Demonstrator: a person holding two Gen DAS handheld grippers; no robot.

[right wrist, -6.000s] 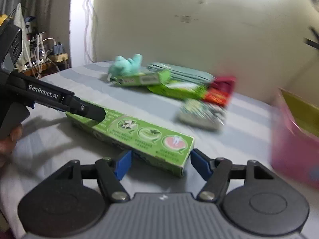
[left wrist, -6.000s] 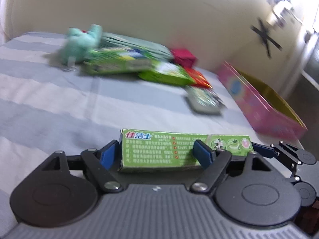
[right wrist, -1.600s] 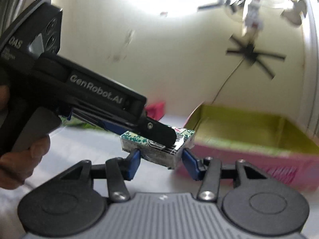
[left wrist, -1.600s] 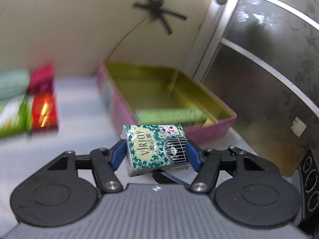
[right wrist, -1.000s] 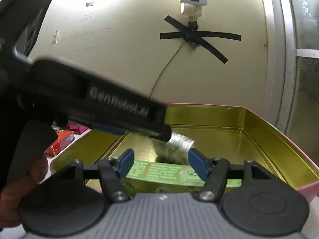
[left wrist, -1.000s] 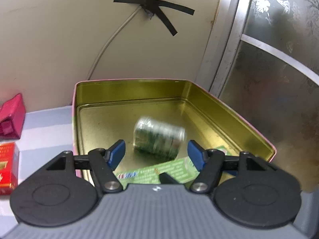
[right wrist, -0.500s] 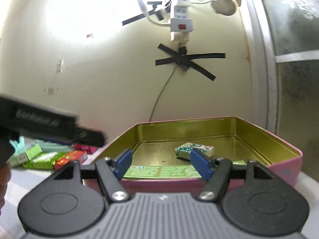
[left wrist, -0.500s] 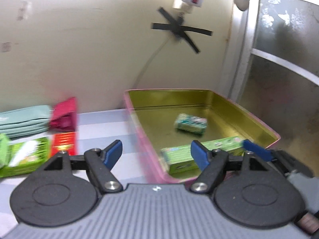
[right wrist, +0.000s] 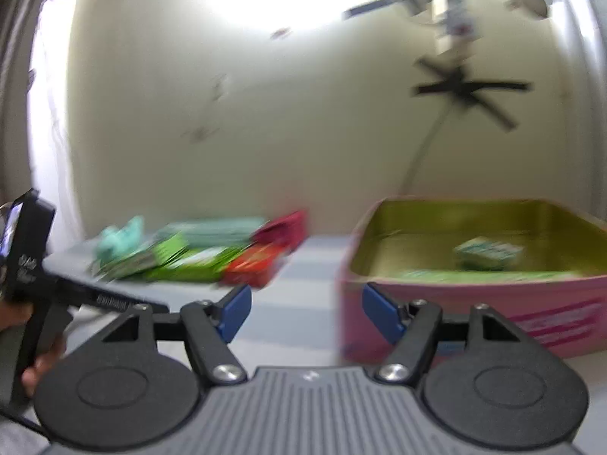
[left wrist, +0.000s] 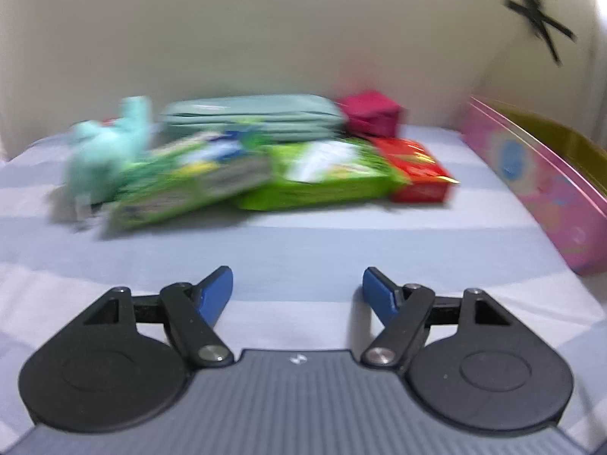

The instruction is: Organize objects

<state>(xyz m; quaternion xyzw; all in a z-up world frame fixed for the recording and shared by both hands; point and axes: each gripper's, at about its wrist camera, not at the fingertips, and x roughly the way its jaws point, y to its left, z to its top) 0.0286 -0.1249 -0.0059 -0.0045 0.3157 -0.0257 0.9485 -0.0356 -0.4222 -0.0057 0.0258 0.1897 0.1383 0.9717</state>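
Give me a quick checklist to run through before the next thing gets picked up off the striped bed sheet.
1. Left tool empty, jaws apart: ok.
2. Right tool empty, jaws apart: ok.
3. Pink metal tin with gold inside has room left: ok, only a long green carton and a small teal patterned box inside.
4. Red packet, nearest the tin, reachable from the front: ok.
5. Which item to take next: cannot tell.

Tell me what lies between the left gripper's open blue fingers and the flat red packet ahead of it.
Nothing: in the left wrist view only bare striped bedsheet lies between the left gripper and the red packet.
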